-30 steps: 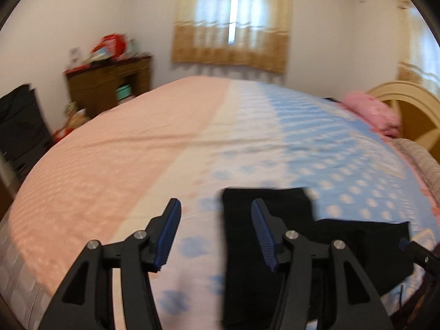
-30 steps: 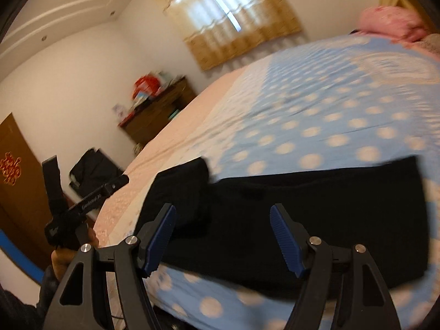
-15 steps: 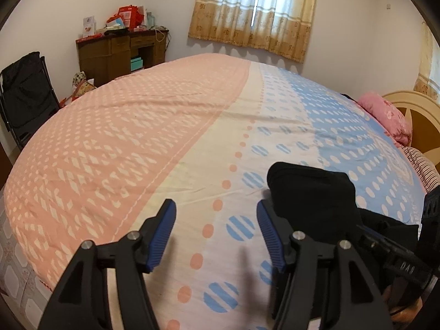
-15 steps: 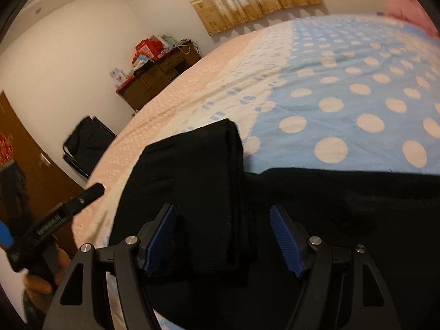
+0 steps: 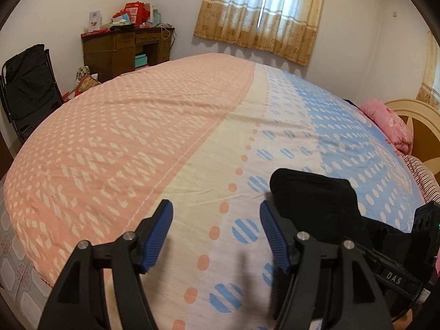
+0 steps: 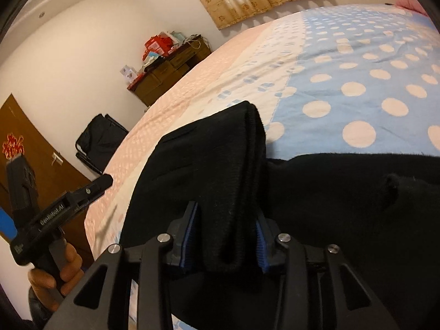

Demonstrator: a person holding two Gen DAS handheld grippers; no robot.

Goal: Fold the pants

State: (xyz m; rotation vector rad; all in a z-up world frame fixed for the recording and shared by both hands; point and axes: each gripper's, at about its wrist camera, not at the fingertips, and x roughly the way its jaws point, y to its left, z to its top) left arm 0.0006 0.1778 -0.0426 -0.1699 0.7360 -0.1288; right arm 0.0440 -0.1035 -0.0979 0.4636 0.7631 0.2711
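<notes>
A black chair [image 5: 27,88] stands far left of the bed [image 5: 137,137], by the wall. Next to it, beyond the bed's far left corner, is a brown desk [image 5: 123,52] piled with red boxes [image 5: 134,11]. Curtains [image 5: 261,13] hang on the wall behind the bed. The bed's cover runs pink on the left, cream down the middle and blue with pale dots on the right.

The left gripper [image 5: 216,233] hovers over the cream strip near the bed's near edge. Its jaws are opening and stand wide, with only bare cover between the blue pads [image 5: 156,231]. In the right wrist view this gripper [image 6: 104,181] shows at the left, off the bed's near corner, with a hand [image 6: 55,277] around its grip.

The pants [image 5: 316,203] lie just right of the left gripper, on the near right part of the bed where cream meets blue. They are black. One folded end lies doubled back on top of the rest, which spreads out to the right along the bed's near edge.

The right gripper [image 6: 225,236] is at that folded end. Its jaws are closing, and the thick black fold [image 6: 233,181] fills the gap between both blue pads [image 6: 189,228], which press its sides. A pink pillow [image 5: 385,121] lies at the bed's far right, against a cream headboard [image 5: 412,110].
</notes>
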